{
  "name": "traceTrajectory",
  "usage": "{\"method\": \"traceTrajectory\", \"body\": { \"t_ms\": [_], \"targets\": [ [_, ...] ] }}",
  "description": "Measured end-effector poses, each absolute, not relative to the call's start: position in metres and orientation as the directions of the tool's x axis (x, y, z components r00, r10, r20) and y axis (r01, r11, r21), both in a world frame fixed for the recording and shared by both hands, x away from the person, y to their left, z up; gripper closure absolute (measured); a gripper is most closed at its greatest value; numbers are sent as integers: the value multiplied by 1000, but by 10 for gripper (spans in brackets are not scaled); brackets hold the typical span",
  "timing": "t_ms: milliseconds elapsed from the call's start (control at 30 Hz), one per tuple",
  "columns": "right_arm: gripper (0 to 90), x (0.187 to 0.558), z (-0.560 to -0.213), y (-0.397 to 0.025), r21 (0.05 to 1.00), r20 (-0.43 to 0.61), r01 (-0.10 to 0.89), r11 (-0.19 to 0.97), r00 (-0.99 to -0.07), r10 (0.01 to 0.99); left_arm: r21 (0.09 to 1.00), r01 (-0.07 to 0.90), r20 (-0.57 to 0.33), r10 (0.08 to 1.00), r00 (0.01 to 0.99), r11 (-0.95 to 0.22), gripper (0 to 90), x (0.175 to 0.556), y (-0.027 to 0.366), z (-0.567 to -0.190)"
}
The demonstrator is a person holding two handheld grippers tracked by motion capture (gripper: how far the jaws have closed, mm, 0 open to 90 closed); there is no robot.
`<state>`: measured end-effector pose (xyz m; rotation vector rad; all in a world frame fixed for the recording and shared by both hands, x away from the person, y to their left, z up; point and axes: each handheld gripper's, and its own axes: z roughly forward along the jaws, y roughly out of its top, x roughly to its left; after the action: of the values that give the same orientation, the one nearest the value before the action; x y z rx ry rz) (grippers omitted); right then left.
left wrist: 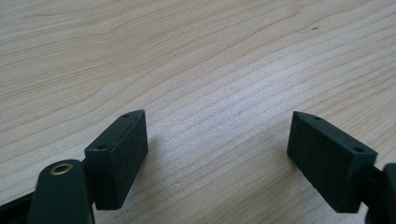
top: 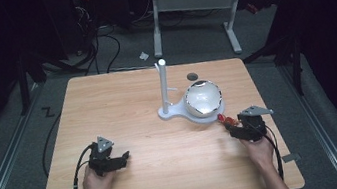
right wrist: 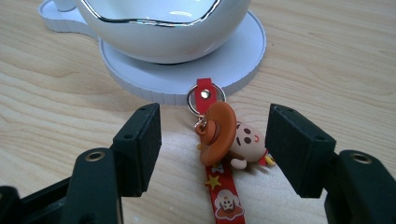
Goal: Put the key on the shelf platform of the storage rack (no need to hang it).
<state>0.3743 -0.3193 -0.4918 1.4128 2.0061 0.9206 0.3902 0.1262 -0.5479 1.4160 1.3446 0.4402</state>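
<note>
At the bottom of the high view two hands come in, each with a tool: the left gripper (top: 126, 156) sits low and left of centre on the wooden table (top: 117, 102), its jaws spread wide over bare wood in the left gripper view, holding nothing. Lower right of centre, the right gripper (top: 230, 126) has its jaws apart on either side of a keychain (right wrist: 227, 140), a small figure with a brown hat on a red strap, lying flat on the table in the middle of the right gripper view, its ring end just short of a white stand (right wrist: 243, 58). Farther up sits a white bowl (top: 203, 97) on that stand, whose white post (top: 164, 87) rises beside it
</note>
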Motion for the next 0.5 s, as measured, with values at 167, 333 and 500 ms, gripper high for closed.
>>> {"method": "traceTrajectory", "body": {
  "t_ms": [167,333,500],
  "targets": [
    [368,386,-495,-321,764,-18,608,217,-317,948,852,474,-390,874,292,222,206,390,126,-548],
    [370,395,-504,-325,750,22,636,183,-300,954,852,473,-391,873,292,223,206,390,126,-548],
    [374,400,-510,-324,748,24,638,180,-298,954,852,473,-390,874,291,222,206,390,126,-548]
  ]
}}
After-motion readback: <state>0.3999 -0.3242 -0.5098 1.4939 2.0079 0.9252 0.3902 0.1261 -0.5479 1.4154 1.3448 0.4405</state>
